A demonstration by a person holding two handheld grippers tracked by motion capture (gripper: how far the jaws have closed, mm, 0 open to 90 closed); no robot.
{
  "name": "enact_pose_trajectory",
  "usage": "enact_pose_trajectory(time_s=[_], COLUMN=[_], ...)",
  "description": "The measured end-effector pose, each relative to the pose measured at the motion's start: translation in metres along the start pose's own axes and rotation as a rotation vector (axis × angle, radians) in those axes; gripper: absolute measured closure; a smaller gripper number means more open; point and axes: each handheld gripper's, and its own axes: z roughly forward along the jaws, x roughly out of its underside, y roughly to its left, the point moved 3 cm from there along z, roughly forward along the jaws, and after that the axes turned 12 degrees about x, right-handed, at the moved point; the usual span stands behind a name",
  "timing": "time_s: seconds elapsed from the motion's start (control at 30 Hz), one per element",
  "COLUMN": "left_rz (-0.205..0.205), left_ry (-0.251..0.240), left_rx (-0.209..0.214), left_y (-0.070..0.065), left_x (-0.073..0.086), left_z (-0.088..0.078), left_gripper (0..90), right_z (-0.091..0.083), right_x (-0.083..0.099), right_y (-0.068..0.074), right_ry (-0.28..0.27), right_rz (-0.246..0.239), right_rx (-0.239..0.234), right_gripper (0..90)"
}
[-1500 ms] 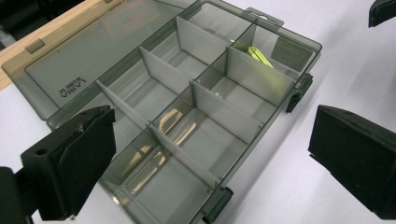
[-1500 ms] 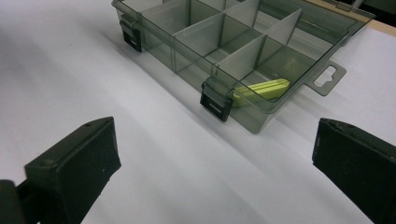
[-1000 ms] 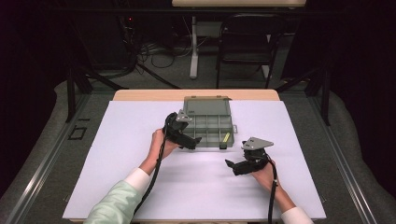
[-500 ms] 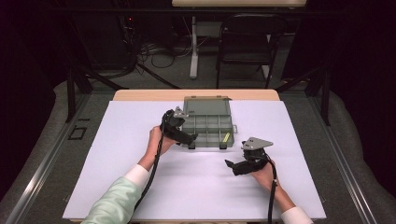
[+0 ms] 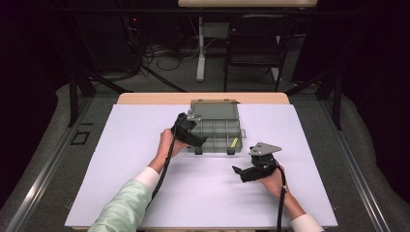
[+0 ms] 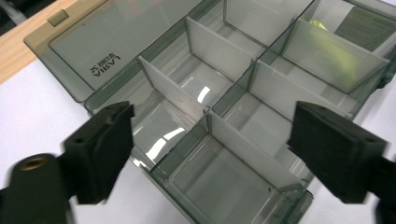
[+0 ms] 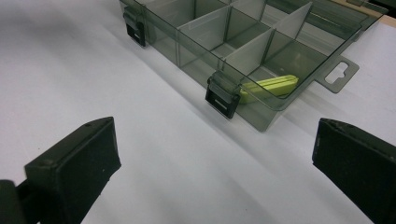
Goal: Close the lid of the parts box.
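A smoky clear compartment box (image 5: 216, 126) lies open on the white table top, its lid (image 5: 212, 109) folded back. My left gripper (image 5: 198, 141) hovers over the box's front left corner. In the left gripper view its jaws (image 6: 212, 121) stand wide above the divider walls (image 6: 173, 88); they have just been closing a little, and the pads press on nothing. A yellow-green piece (image 7: 271, 86) lies in the front right compartment. My right gripper (image 5: 237, 170) rests low on the table right of the box, open with nothing in it (image 7: 215, 135).
The box (image 7: 247, 46) has two dark latches (image 7: 223, 95) on its front wall and a hang tab (image 7: 337, 72) on its side. White sheet (image 5: 145, 183) covers the table around it. A chair (image 5: 256, 43) and cables stand beyond the far wooden edge (image 5: 145, 98).
My left gripper has moved toward the box and a little lower, now over its front left corner. The right gripper has stayed put.
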Motion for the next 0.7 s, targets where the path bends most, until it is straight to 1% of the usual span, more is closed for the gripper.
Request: enact_pose_trajectory(time_s=[0.1, 0.2, 0.3, 0.4, 0.47, 0.57, 0.63, 0.7], left_rz=[0.002, -0.001, -0.005, -0.009, -0.012, -0.015, -0.024, -0.026], left_ry=[0.003, 0.007, 0.008, 0.005, 0.003, 0.002, 0.004, 0.004], left_rx=[-0.009, -0.002, -0.007, -0.01, -0.01, -0.009, -0.017, -0.009], left_y=[0.001, 0.002, 0.003, 0.005, 0.005, 0.005, 0.005, 0.005], left_x=[-0.001, 0.0, 0.0, 0.0, -0.001, -0.001, -0.001, 0.0], left_z=[0.004, 0.008, 0.011, 0.013, 0.015, 0.018, 0.02, 0.022], left_gripper=[22.0, 28.9, 34.2, 38.2, 41.6, 45.2, 48.0, 50.4], right_z=[0.0, 0.001, 0.001, 0.001, 0.0, 0.001, 0.001, 0.001], right_x=[0.0, 0.0, 0.0, 0.0, 0.0, 0.0, 0.0, 0.0], right_y=[0.0, 0.001, 0.001, 0.001, 0.001, 0.002, 0.002, 0.001], right_ry=[-0.002, 0.002, 0.003, -0.002, 0.008, 0.004, 0.006, 0.006], right_rz=[-0.001, -0.003, -0.006, -0.006, -0.012, -0.009, -0.008, -0.011], right_rx=[0.001, -0.003, -0.006, -0.003, -0.004, -0.005, -0.007, -0.006], right_gripper=[0.0, 0.0, 0.0, 0.0, 0.0, 0.0, 0.0, 0.0])
